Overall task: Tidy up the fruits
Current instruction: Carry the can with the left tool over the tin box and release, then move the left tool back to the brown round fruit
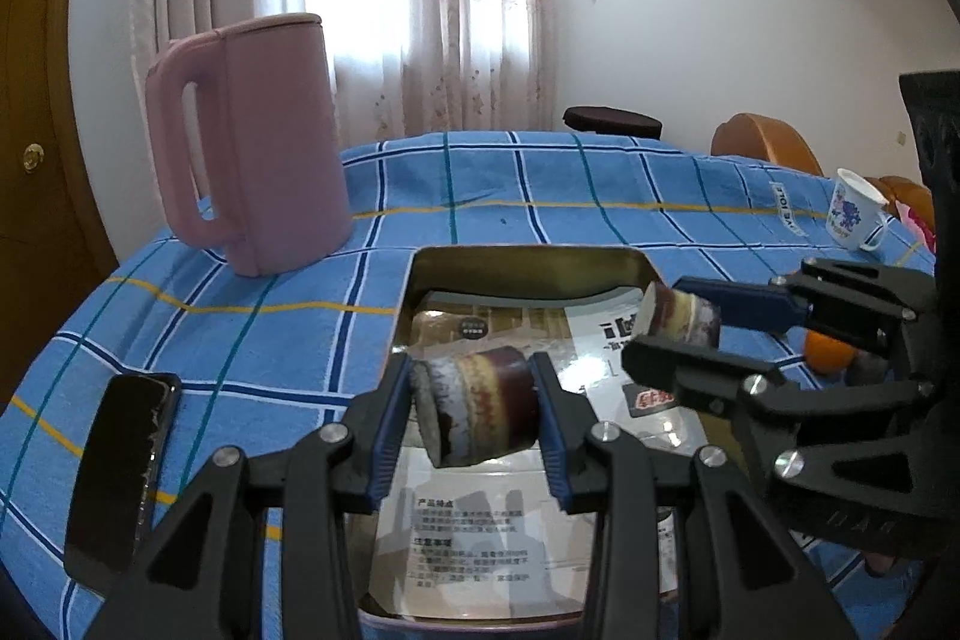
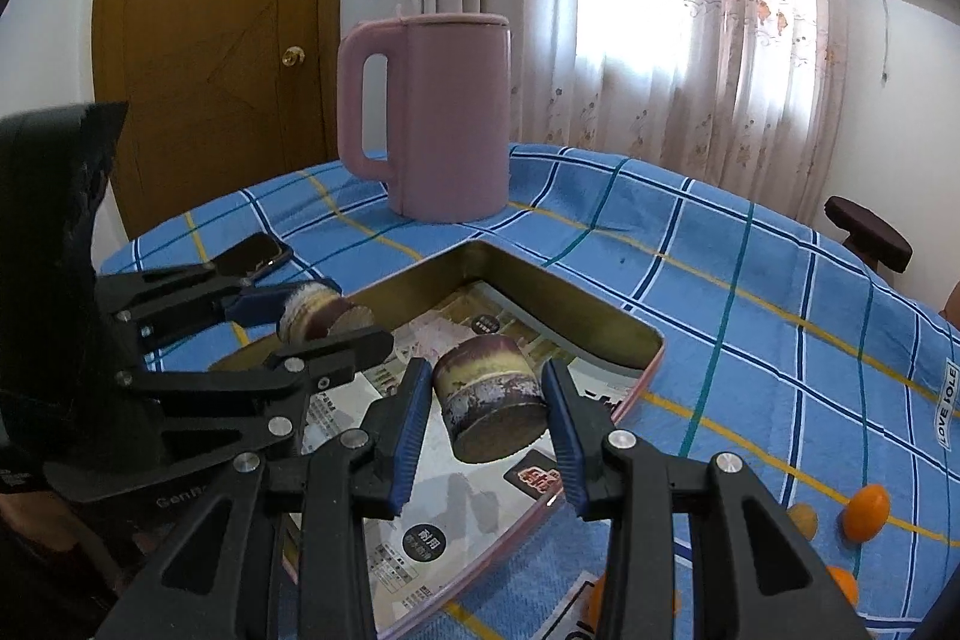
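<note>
- Both grippers are loaded right now. The left gripper is pinching a short layered cylinder (purple, cream and yellow bands; looks like a toy cake or fruit slice, can't say which), and the right gripper is clamped on a second cylinder of the same kind.
- Landmark is the metal tray on the blue checked cloth. Both pieces hang over the tray's inside, above its printed paper liner and not touching it.
- The left piece is tipped on its side and the right one leans too, so I'd level each wrist before going down, otherwise they'll probably roll when let go.
- The two grippers are near each other over the tray. I'd set one piece down first, toward a tray corner, then the other beside it, so the fingers don't knock together.
- Open only once the piece touches the liner.
- Orange fruits sit on the cloth outside the tray's right edge; my guess is they're next.
- Pink kettle stands beyond the tray's far edge and the phone lies off its left side, both out of the way.
</note>
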The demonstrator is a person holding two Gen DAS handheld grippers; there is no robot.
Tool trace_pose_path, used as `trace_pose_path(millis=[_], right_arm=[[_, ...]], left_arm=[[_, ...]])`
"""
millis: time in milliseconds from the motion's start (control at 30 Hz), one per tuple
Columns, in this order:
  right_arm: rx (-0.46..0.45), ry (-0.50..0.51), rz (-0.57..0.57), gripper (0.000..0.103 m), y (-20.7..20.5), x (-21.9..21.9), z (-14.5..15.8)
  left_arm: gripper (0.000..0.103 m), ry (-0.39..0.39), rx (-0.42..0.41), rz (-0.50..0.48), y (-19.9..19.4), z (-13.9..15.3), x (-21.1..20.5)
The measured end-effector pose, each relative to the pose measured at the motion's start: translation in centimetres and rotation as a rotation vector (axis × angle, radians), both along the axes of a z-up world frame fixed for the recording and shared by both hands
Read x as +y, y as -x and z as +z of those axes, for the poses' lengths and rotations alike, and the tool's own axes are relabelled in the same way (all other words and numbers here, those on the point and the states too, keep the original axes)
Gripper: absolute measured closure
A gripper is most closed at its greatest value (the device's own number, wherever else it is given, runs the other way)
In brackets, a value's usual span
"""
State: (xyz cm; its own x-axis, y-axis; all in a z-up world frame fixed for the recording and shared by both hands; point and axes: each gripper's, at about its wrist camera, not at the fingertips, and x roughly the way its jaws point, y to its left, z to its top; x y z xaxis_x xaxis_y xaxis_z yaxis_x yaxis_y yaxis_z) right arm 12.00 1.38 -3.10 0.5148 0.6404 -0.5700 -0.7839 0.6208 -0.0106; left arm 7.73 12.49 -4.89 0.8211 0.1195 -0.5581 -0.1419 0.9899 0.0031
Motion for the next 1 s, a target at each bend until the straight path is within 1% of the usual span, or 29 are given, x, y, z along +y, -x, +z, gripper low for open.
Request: trace_pose_path(millis=[367,533,600,667,700,767,800,833,867,900,933,967,1000], right_arm=[[0.021,0.035,0.006,0.063,-0.4,0.6,-1.1],[0.039,0.051,0.018,0.063,-0.5,0.8,-1.7],[0.042,0.057,0.020,0.062,-0.4,0.9,-1.8],[0.045,0.057,0.014,0.061,-0.4,0.8,-1.7],[0.041,0.054,0.010,0.060,-0.3,0.6,-1.6],[0.026,0.041,-0.008,0.054,0.0,0.0,-1.1],[0.019,0.033,-0.022,0.049,0.1,-0.4,-0.8],[0.013,0.021,-0.032,0.046,0.3,-0.8,-0.5],[0.001,0.003,-0.037,0.046,0.8,-1.7,0.0],[-0.009,-0.003,-0.041,0.045,1.2,-2.4,0.4],[-0.021,-0.005,-0.052,0.045,1.6,-3.1,0.6],[-0.037,-0.007,-0.070,0.045,2.1,-4.1,0.9],[-0.049,-0.012,-0.087,0.045,2.6,-5.2,1.1]], left_arm=[[0.061,-0.002,0.018,0.002,-0.3,-0.1,0.0],[0.061,-0.019,0.013,0.015,-0.3,-0.1,0.0],[0.058,-0.018,0.014,0.023,-0.2,-0.1,0.1],[0.052,-0.021,0.007,0.029,0.0,0.0,0.2],[0.050,-0.017,0.000,0.031,0.3,0.2,0.2],[0.042,-0.012,-0.022,0.043,0.9,0.7,0.2],[0.039,-0.007,-0.036,0.047,1.3,1.0,0.2],[0.032,0.003,-0.054,0.044,1.8,1.4,0.2],[0.024,0.020,-0.081,0.037,2.4,2.0,0.1],[0.021,0.028,-0.105,0.029,3.0,2.4,-0.1],[0.015,0.028,-0.133,0.020,3.6,3.0,-0.6],[0.012,0.022,-0.148,0.012,4.0,3.3,-1.2],[0.011,0.020,-0.158,0.002,4.2,3.6,-1.6]])
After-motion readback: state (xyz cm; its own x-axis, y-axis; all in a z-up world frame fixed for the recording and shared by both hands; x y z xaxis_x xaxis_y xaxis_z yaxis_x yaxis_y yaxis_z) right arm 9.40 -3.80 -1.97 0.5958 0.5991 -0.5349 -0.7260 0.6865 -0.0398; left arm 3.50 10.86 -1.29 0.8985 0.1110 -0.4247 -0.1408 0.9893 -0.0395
